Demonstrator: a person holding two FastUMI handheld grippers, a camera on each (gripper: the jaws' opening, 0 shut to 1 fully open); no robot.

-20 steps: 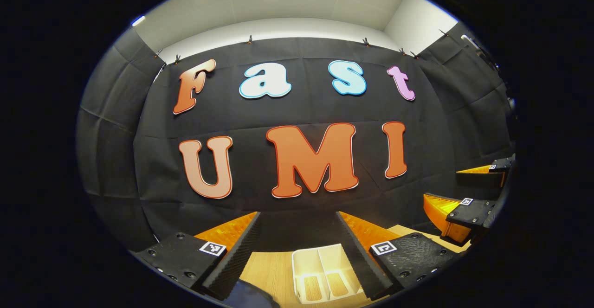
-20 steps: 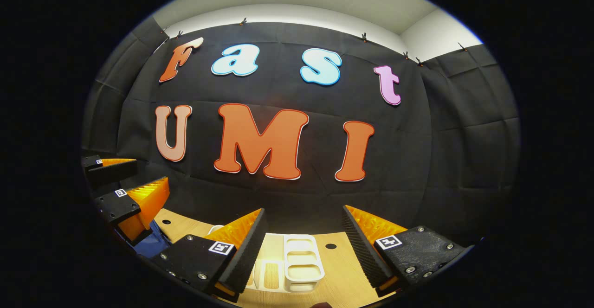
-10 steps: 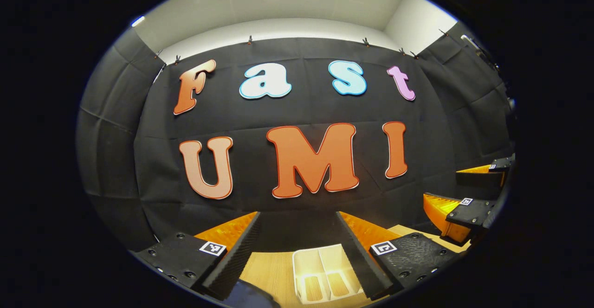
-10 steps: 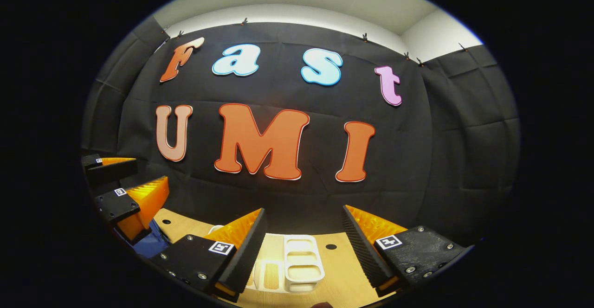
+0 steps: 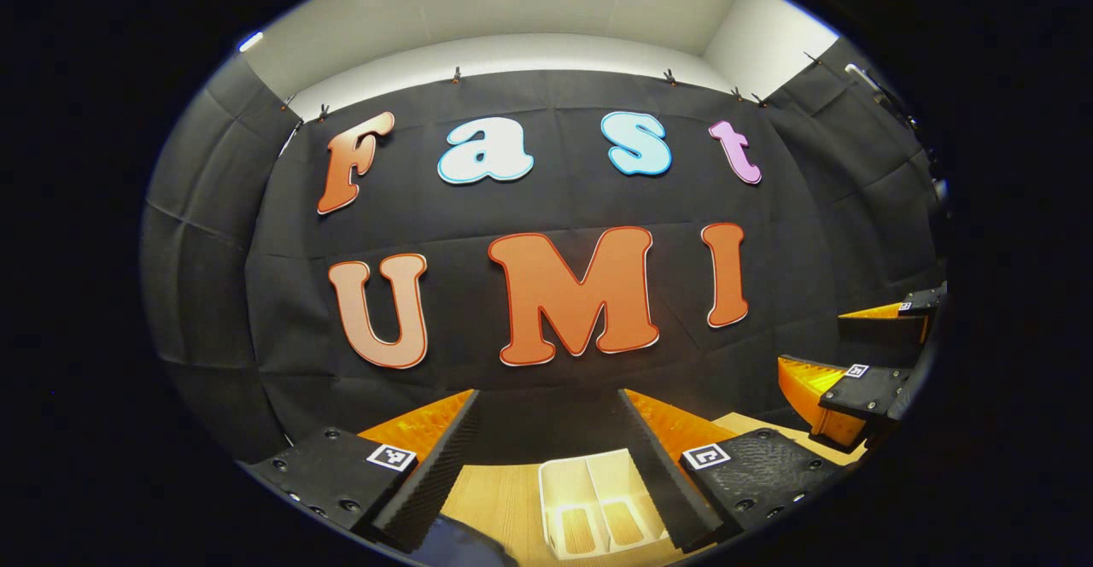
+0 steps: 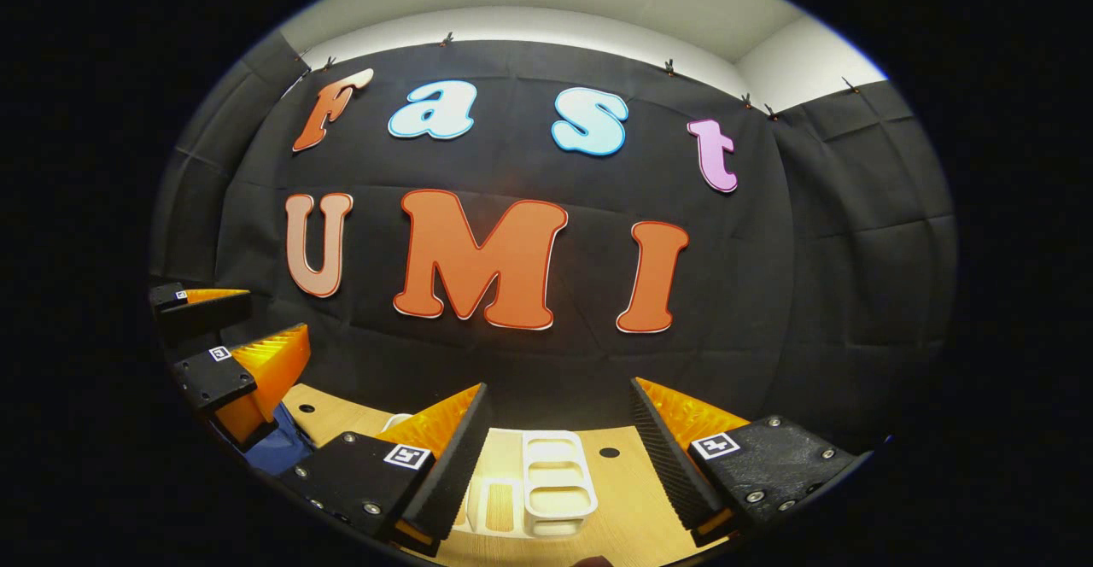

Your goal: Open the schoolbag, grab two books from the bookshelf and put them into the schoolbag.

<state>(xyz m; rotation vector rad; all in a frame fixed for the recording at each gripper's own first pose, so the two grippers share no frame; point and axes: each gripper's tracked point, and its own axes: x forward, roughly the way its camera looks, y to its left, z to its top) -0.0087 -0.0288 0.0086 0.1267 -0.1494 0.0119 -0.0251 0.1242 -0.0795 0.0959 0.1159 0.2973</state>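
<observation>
The wooden desk (image 6: 623, 499) carries a white bookshelf (image 6: 551, 486) near its far edge, holding no books that I can make out; a dark blue schoolbag (image 6: 277, 452) sits toward the near left corner; left gripper (image 5: 546, 430) and right gripper (image 6: 559, 422) hover with fingers apart, empty, likely poised to start.

The bookshelf (image 6: 546, 486) stands on the table (image 6: 628, 507) before the wall, a schoolbag (image 6: 277, 447) to its left.
</observation>
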